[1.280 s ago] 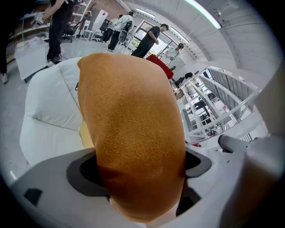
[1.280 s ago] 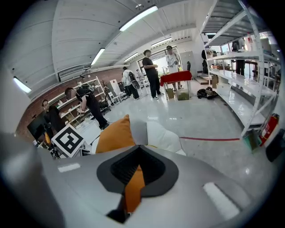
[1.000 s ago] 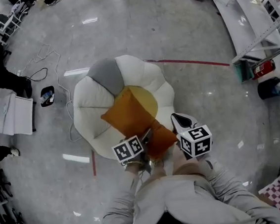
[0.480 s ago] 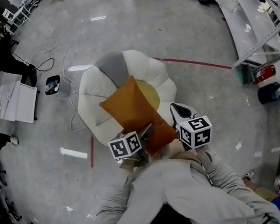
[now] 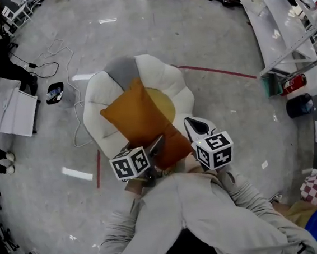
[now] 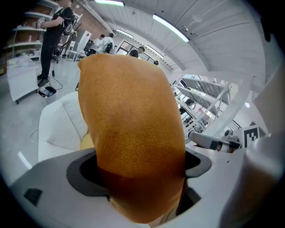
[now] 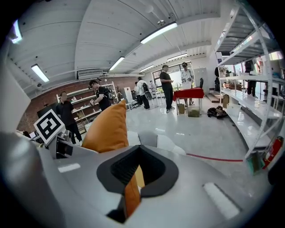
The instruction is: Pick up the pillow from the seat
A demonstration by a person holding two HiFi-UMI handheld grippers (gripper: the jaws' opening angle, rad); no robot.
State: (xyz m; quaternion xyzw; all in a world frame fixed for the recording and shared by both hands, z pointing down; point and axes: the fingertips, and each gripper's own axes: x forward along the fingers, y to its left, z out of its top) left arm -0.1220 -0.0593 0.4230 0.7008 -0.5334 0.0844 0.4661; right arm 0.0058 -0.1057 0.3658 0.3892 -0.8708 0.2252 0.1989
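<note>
Orange pillow (image 5: 141, 122) — plain cover, held by its near end, standing up on edge over the seat (image 5: 103, 109); whether its far end touches the seat cannot be told.

Seat — white, flower-shaped floor cushion with one grey petal (image 5: 123, 72) and a yellow centre (image 5: 166, 103), on the polished grey floor (image 5: 215, 27).

Left tongs (image 5: 154, 151) — jaws set wide, clamped around the pillow's thick body.

Right tongs (image 5: 195, 130) — pinched tight on a thin edge of the pillow, just beside the left pair.
</note>
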